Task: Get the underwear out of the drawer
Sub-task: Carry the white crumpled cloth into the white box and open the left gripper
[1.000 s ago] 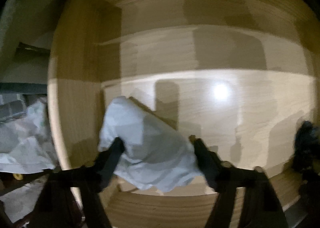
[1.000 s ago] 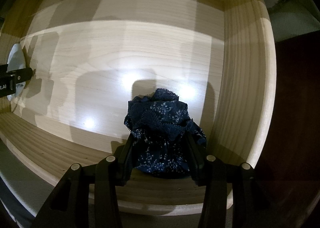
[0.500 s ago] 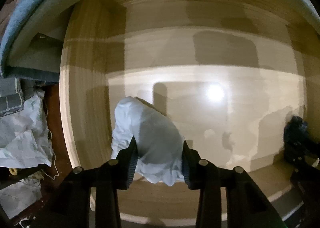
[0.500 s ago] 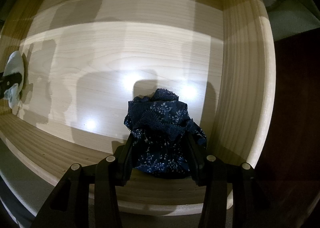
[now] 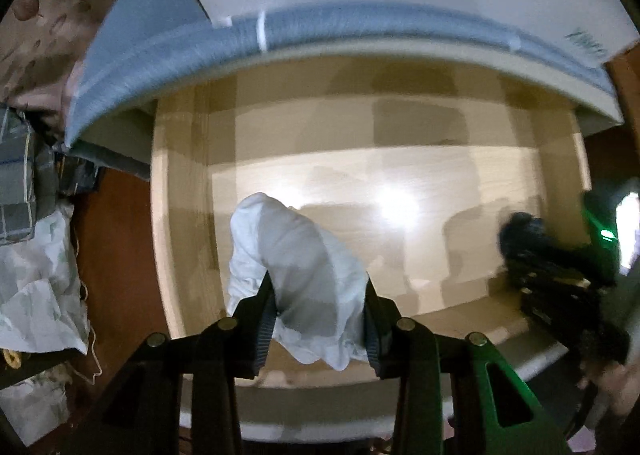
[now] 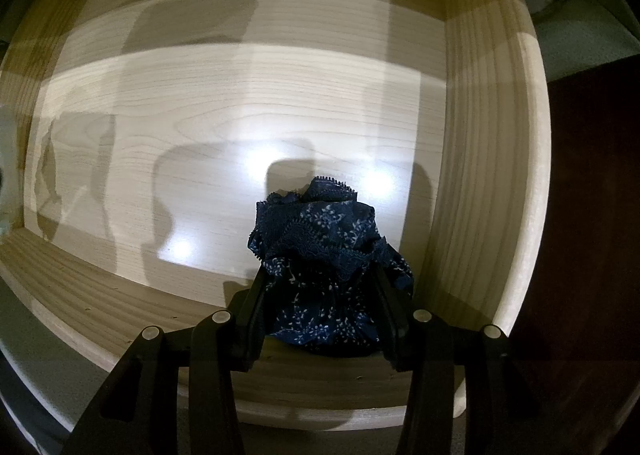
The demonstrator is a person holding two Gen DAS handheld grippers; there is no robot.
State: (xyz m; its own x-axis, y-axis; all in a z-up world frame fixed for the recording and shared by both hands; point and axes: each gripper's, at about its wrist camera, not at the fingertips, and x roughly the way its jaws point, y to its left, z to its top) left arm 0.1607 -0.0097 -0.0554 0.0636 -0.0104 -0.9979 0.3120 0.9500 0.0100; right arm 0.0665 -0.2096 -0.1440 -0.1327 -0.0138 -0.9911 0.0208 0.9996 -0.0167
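Observation:
A pale wooden drawer (image 5: 188, 255) lies open below both grippers. My left gripper (image 5: 318, 319) is shut on a bunched white underwear piece (image 5: 296, 267), held up above the drawer floor near its left wall. My right gripper (image 6: 320, 315) is shut on a dark blue, white-flecked lace underwear piece (image 6: 320, 239) near the drawer's (image 6: 492, 175) right wall and front edge. In the left wrist view the right gripper and its dark bundle (image 5: 532, 239) show at the right edge.
A grey-edged white surface (image 5: 360, 27) overhangs the drawer's back. Left of the drawer, on a red-brown floor (image 5: 116, 247), lie crumpled white bags (image 5: 36, 283) and grey packets (image 5: 20, 191). The drawer floor between the two garments is bare wood.
My left gripper closed on the white underwear and lifted it up, so more of the drawer and the surface above came into view. The right gripper and blue underwear stayed put.

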